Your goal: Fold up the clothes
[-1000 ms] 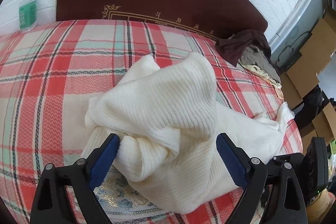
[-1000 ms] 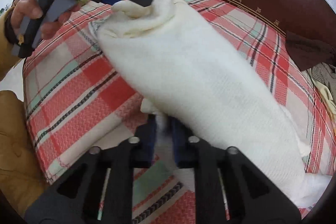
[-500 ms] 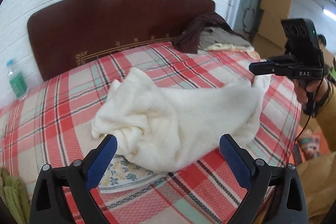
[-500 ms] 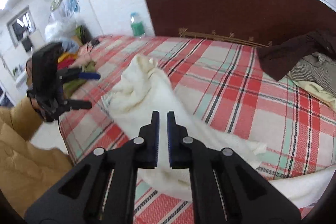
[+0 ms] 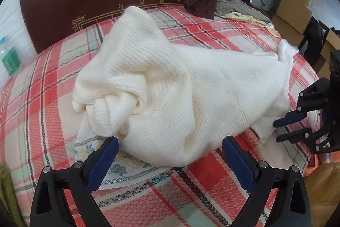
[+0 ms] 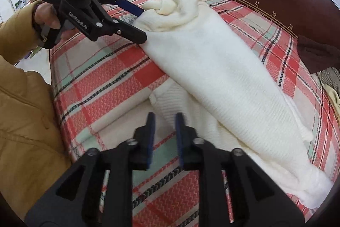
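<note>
I see the cream sweater (image 5: 170,86) bunched on the plaid bedspread (image 5: 212,180). My left gripper (image 5: 170,154) gapes wide at its bundled end, holding nothing; my right gripper (image 6: 164,120) stands slightly parted, empty, beside its hem.

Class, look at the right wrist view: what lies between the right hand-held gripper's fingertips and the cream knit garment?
Only bare plaid bedspread separates the right hand-held gripper from the cream knit garment; its fingertips stop just short of the ribbed edge.

Bare plaid bedspread (image 5: 31,112) left of the heaped sweater (image 5: 180,86) — dark clothes pile (image 5: 214,3) crowds headboard corner
</note>
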Demonstrator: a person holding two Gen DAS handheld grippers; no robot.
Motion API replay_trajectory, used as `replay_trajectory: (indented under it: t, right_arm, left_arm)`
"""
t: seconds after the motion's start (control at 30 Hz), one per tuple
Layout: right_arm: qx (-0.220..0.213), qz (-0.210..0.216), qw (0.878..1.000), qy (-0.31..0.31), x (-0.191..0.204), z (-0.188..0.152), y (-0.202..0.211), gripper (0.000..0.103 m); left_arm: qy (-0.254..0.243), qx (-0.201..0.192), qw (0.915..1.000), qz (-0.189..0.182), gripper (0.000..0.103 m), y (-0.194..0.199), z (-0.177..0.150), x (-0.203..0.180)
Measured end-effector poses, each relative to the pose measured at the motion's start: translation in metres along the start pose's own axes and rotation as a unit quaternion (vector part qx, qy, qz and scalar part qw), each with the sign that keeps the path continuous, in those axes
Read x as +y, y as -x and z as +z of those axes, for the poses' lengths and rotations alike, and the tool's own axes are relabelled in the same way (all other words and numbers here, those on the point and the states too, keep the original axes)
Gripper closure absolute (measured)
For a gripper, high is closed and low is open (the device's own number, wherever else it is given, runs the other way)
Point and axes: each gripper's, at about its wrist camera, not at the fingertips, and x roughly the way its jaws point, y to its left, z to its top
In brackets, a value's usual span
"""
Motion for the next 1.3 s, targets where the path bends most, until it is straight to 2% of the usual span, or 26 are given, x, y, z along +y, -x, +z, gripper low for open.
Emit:
replay_trajectory:
  t: [0.03,0.07,0.17,0.27,0.47,0.57,0.73,0.93,1.03,1.13,1.2,1.23,1.27,1.3]
  right_arm:
    - [-0.012,-0.008,1.0,0.005,0.003,0.001,0.002,0.023]
    - [-0.023,-0.017,1.0,0.01,0.005,0.002,0.005,0.017]
    - [-0.026,-0.029,0.999,0.038,0.007,0.005,0.003,0.019]
    - [-0.019,-0.025,0.999,0.04,0.003,0.009,-0.008,0.045]
    - [-0.005,-0.018,0.999,0.044,-0.005,0.017,-0.03,0.046]
    - [-0.01,-0.009,1.0,0.022,-0.018,0.022,-0.027,0.09]
    - [-0.04,-0.005,0.999,-0.025,-0.048,0.036,-0.002,0.092]
    - [-0.076,0.0,0.994,-0.081,-0.084,0.052,0.028,0.095]
    - [-0.089,0.004,0.991,-0.101,-0.098,0.058,0.039,0.094]
    - [-0.052,0.023,0.997,-0.049,-0.072,0.043,0.025,0.09]
    - [-0.027,0.035,0.999,-0.014,-0.056,0.032,0.015,0.082]
    - [-0.016,0.038,0.999,0.001,-0.047,0.027,0.011,0.076]
    - [-0.008,0.032,0.999,0.014,-0.04,0.019,0.008,0.052]
    - [0.001,0.026,0.999,0.026,-0.033,0.012,0.004,0.034]
  left_arm:
    - [0.003,0.001,1.0,0.0,0.003,0.0,0.0,0.001]
    - [0.007,0.002,1.0,0.001,0.003,-0.001,0.0,0.002]
    - [0.007,0.005,1.0,-0.003,0.003,-0.003,-0.002,0.003]
    - [0.012,0.009,0.9999,-0.005,0.003,-0.007,-0.001,0.004]
    - [0.05,0.011,0.9984,-0.024,0.003,-0.015,0.004,0.013]
    - [0.06,0.008,0.9978,-0.026,0.003,-0.011,0.008,0.017]
    - [0.043,-0.016,0.9989,-0.006,0.003,0.014,0.014,0.018]
    - [-0.054,-0.053,0.9969,0.019,0.003,0.045,0.016,-0.004]
    - [-0.092,-0.032,0.9947,0.033,0.003,0.036,0.011,-0.016]
    - [-0.083,-0.008,0.9962,0.024,0.003,0.024,0.003,-0.014]
    - [-0.07,-0.001,0.9974,0.018,0.003,0.018,0.001,-0.011]
    - [-0.064,0.002,0.9978,0.015,0.003,0.015,0.0,-0.01]
    - [-0.058,0.006,0.9982,0.013,0.003,0.012,-0.001,-0.009]
    - [-0.052,0.009,0.9985,0.01,0.003,0.01,-0.001,-0.008]
